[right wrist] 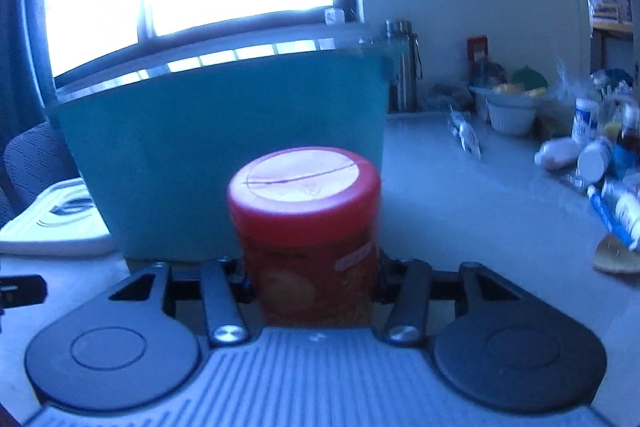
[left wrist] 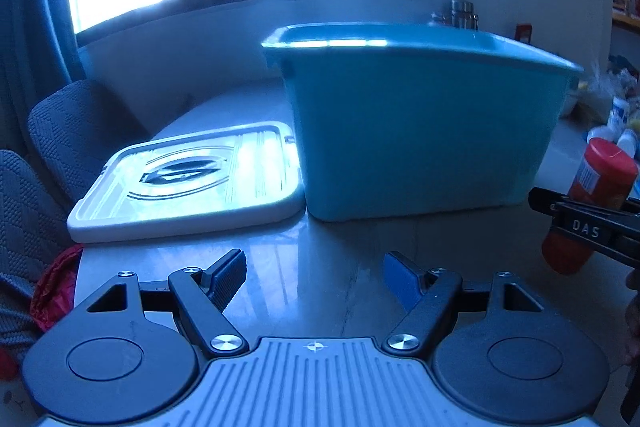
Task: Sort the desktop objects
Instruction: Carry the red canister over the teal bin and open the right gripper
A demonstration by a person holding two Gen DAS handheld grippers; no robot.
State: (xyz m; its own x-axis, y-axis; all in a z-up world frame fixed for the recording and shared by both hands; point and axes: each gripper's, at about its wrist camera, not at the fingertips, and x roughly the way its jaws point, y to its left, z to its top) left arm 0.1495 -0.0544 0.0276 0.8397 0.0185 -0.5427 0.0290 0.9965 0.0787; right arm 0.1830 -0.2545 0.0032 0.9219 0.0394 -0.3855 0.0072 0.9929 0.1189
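A teal storage bin (left wrist: 420,123) stands on the grey table, also seen in the right wrist view (right wrist: 224,155). Its white lid (left wrist: 188,179) lies flat to the bin's left. My left gripper (left wrist: 314,279) is open and empty, low over the table in front of the bin. My right gripper (right wrist: 312,279) is shut on a red-capped jar (right wrist: 308,235) and holds it upright in front of the bin. The jar (left wrist: 592,195) and the right gripper's fingers (left wrist: 580,223) also show at the right edge of the left wrist view.
Several bottles, tubes and a white bowl (right wrist: 512,115) crowd the table's right side. A steel flask (right wrist: 404,67) stands behind the bin. Grey chairs (left wrist: 68,131) sit at the left, with a red bag (left wrist: 52,291) by the table edge.
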